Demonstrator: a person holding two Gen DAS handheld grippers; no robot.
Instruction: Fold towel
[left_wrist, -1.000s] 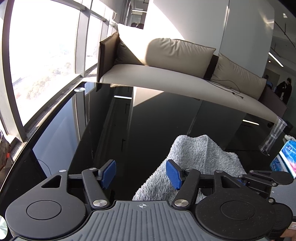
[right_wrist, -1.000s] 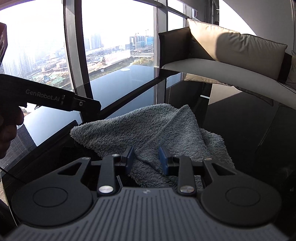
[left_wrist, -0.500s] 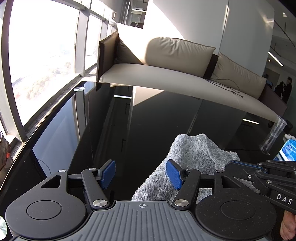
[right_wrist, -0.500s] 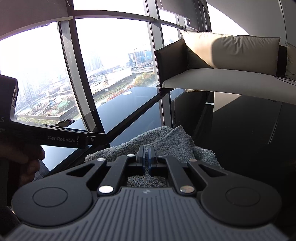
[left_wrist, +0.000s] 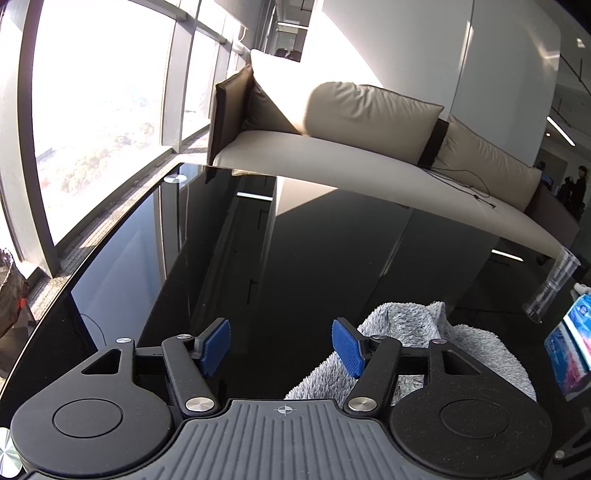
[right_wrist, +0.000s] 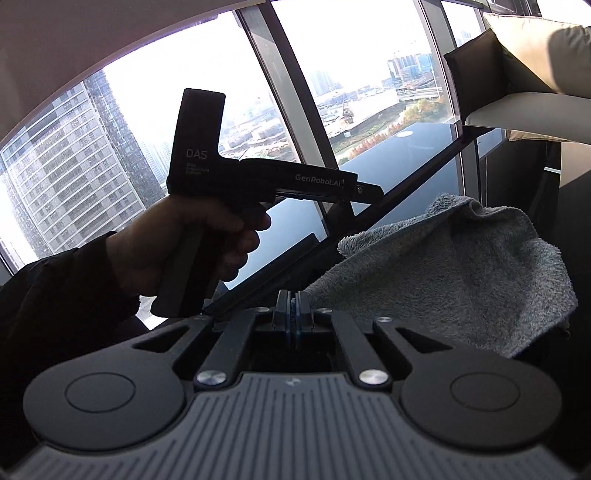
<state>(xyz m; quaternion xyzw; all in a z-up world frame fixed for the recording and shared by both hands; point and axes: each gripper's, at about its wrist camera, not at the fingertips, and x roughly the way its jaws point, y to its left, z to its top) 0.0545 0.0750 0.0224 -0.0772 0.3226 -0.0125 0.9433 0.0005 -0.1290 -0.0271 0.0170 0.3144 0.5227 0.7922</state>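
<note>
The black glass table (left_wrist: 303, 258) lay before you, the grey towel (right_wrist: 461, 273) bunched on it. Your right gripper (right_wrist: 293, 314) had pinched a towel edge, lifting it; your left gripper (left_wrist: 280, 345) hung half open, empty, the towel just right of it.

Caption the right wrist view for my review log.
Right tongs shut on a grey towel edge, lifting it; left hand beside.

Towel (left_wrist: 476, 347) on table (left_wrist: 295, 266) right of left tool (left_wrist: 280, 345), cup (left_wrist: 552, 288) beyond, sofa (left_wrist: 369, 162) behind table
</note>
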